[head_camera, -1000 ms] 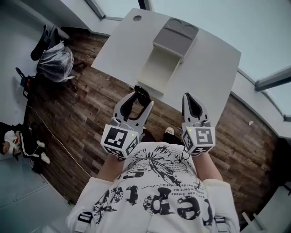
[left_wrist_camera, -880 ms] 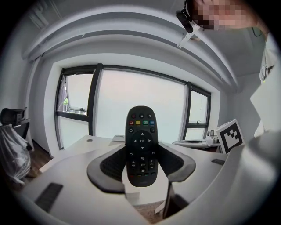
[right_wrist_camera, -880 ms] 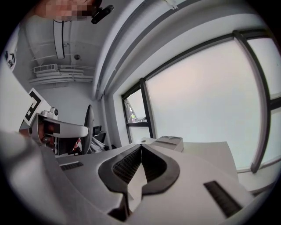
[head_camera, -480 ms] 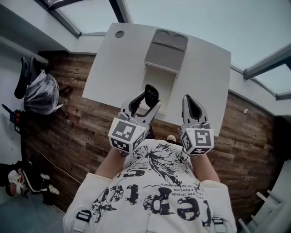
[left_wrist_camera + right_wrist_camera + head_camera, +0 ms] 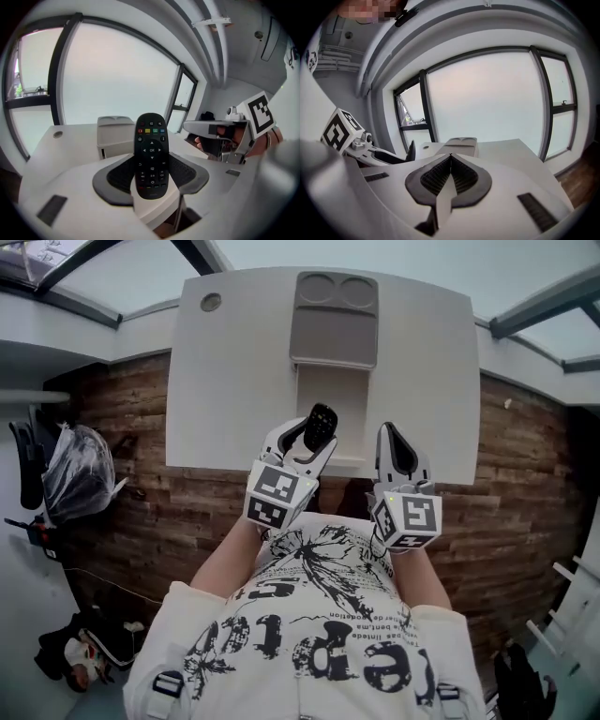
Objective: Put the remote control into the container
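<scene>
I see the white desk [image 5: 225, 381] carrying the open cream container [image 5: 328, 395]. My left gripper [image 5: 302, 439] hangs at the container's near end, its fingers clamped on the black remote control [image 5: 151, 154], which stands upright there. Just right of the container, my right gripper [image 5: 395, 442] is empty, its fingers pressed together.

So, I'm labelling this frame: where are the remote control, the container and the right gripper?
remote control [image 5: 151, 154], left gripper view, its button face.
container [image 5: 326, 390], head view, bare inside of its pale section.
right gripper [image 5: 450, 158], right gripper view, where the shut tips meet.
</scene>
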`<state>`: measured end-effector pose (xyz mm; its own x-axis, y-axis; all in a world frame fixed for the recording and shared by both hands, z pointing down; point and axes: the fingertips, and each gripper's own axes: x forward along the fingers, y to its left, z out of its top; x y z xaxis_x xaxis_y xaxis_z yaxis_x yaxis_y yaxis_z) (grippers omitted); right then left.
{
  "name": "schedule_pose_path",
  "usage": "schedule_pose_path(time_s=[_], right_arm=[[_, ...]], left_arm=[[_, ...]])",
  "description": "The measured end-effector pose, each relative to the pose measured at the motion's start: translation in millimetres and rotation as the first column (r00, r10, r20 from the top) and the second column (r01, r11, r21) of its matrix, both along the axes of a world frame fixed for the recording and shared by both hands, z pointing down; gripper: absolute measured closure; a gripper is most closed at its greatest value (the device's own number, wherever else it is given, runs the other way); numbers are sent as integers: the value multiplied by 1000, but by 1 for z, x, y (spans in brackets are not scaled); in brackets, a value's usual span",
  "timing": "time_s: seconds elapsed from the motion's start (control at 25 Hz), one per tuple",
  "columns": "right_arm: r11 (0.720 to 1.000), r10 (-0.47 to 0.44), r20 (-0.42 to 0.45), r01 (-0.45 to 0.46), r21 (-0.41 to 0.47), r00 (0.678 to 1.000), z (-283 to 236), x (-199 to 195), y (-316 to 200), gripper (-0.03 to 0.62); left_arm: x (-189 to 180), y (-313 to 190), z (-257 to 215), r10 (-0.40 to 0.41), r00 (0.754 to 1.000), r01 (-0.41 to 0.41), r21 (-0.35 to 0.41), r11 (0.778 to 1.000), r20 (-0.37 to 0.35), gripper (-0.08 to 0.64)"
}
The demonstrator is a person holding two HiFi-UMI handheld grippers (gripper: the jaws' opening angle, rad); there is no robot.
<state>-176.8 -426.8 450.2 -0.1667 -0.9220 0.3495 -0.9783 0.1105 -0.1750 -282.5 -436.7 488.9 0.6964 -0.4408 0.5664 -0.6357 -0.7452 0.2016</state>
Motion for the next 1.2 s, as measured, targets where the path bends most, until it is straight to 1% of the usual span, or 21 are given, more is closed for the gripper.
schedule_pose_path(time_s=[0.08, 0.24, 0.36, 0.48, 0.64, 0.84, 0.88, 1.0, 1.04, 1.08, 1.2], right_arm=[[1000, -9, 1, 9, -24, 1000, 7, 2, -2, 588], [998, -51, 9, 52, -45, 999, 17, 11, -16, 588], [993, -71, 31, 74, -87, 997, 36, 22, -23, 588], [987, -99, 65, 106, -120, 993, 49, 26, -32, 588], [983, -126, 105, 139, -122, 986, 55, 35, -47, 588], [980, -121, 148, 142, -143, 982, 68, 56, -61, 588], [979, -119, 157, 143, -146, 980, 70, 59, -64, 588], [977, -120, 177, 148, -151, 977, 76, 63, -71, 588], [977, -121, 182, 149, -153, 976, 77, 65, -73, 588], [977, -121, 184, 151, -154, 975, 78, 66, -74, 588], [976, -121, 187, 151, -155, 975, 78, 72, -79, 588]], left_arm=[[6, -2, 17, 6, 1000, -5, -40, 999, 27, 331], [16, -15, 45, -31, 995, 41, -99, 994, 98, 331], [23, -21, 69, -43, 985, 68, -144, 987, 167, 331], [26, -31, 86, -78, 972, 119, -177, 977, 224, 331], [27, -39, 111, -97, 939, 169, -197, 966, 330, 331], [31, -40, 140, -58, 910, 177, -258, 950, 412, 331], [31, -41, 147, -46, 898, 172, -253, 952, 438, 331], [29, -42, 159, 1, 845, 134, -214, 968, 534, 331], [30, -42, 161, 10, 835, 126, -209, 970, 550, 331], [30, -42, 162, 14, 831, 124, -210, 970, 556, 331], [31, -42, 163, 23, 830, 132, -236, 963, 557, 331]])
